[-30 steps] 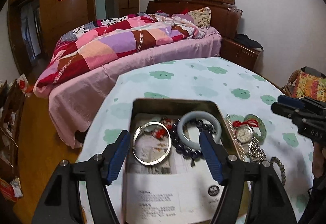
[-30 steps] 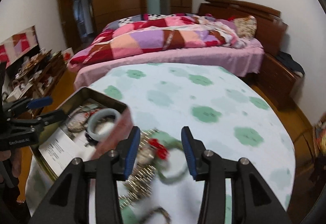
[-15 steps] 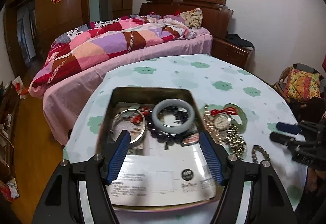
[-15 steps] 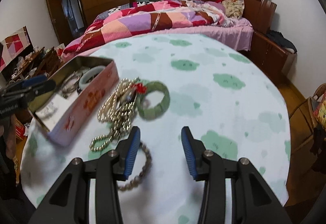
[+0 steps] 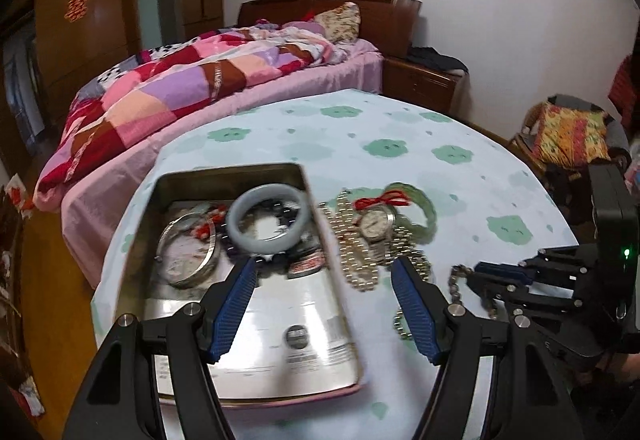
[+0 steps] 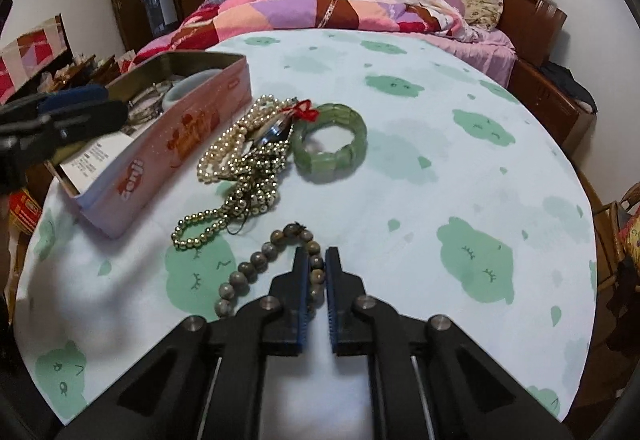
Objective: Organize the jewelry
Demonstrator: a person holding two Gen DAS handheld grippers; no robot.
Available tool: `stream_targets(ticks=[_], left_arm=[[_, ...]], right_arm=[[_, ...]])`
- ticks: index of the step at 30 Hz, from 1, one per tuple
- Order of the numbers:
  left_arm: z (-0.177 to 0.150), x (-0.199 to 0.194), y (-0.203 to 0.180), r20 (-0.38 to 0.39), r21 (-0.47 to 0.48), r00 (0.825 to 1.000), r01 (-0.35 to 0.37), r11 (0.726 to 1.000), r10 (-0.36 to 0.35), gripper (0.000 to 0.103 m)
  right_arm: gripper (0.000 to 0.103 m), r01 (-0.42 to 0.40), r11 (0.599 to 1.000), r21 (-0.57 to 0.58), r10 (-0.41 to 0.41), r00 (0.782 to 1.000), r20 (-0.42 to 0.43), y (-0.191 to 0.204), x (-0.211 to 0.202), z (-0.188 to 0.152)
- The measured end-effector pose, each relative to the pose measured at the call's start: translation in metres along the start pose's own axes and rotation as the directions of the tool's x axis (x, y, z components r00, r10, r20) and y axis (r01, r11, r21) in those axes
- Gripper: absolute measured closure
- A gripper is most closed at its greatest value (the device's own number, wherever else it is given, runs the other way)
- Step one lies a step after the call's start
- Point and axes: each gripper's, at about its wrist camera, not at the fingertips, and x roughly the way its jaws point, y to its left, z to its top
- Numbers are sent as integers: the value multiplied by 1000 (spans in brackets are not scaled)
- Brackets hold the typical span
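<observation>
The right gripper [image 6: 317, 274] is clamping its 2 blue-padded fingers [image 6: 302, 292] nearly together on the grey-brown bead bracelet [image 6: 256, 268], pinching the strand's right side while the loop is lying on the cloud-print tablecloth [image 6: 460, 167] and trailing toward 10 o'clock. Further out at 11 o'clock, a gold bead chain [image 6: 208, 228] is curling beside a heap of pearl strands [image 6: 228, 143] with a watch [image 6: 272, 129] and a red tassel [image 6: 306, 109] on top. At 12 o'clock the green jade bracelet [image 6: 330, 139] is resting flat, touching that heap. At 10 o'clock the pink tin [image 6: 168, 147] is sitting near the table's edge.

The left gripper [image 5: 324, 304] is hovering with its jaws spread wide and nothing between them, over the tin's near end and printed leaflet [image 5: 280, 324]. Inside the tin, at 11 o'clock, a pale blue-grey bangle [image 5: 269, 217] is lying on dark beads [image 5: 280, 205], and a silver bangle [image 5: 188, 248] is lying beside it at 10 o'clock. At 3 o'clock the right gripper is showing with the bead strand.
</observation>
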Motion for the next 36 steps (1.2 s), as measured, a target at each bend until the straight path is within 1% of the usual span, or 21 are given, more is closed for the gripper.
stream_targets(ticks=[2,4,10,11,12,14,17,19,21,24,28,32,34,36], left_arm=[[3,2,-11,3,25,1000,12,1000,-12,33],[7,6,-19,-6,45,1000,17,999,-17,33],[24,26,-35,-25,82,1000,10,997,-8,33],[28,30,-38,-30,91,1000,8,996,-6,36],[30,34,-40,-37,99,999,10,995,-6,43],[35,48,-46,-71,118,997,15,993,-7,48],[39,65,-53,-102,134,995,12,991,2,58],[39,76,-55,-130,136,991,6,991,12,60],[38,85,-56,-155,139,988,1,990,21,69],[35,93,-57,-182,144,983,-3,990,30,72],[32,102,-59,-219,145,975,5,989,28,72],[33,106,-61,-231,148,972,-10,989,45,72],[34,108,-59,-234,129,971,-10,992,40,72],[34,107,-58,-230,125,972,-14,992,43,78]], right_arm=[[92,0,1000,15,0,1000,23,-3,-4,0],[92,21,1000,22,-22,999,45,-8,-8,0],[92,40,997,70,-45,996,76,-28,-13,7],[92,42,996,77,-49,996,80,-32,-13,8],[93,46,996,83,-53,995,84,-34,-13,10],[93,47,994,95,-55,994,90,-39,-12,13],[92,44,993,106,-54,994,97,-42,-8,15],[92,40,993,110,-51,994,98,-43,-7,16],[93,34,993,115,-47,993,108,-44,-9,16],[93,19,991,129,-33,993,111,-47,-9,16],[92,11,991,134,-26,993,116,-47,-10,15],[92,6,990,139,-22,993,117,-48,-10,15],[92,8,990,138,-24,993,115,-48,-10,15],[92,7,991,137,-23,993,115,-48,-10,16]])
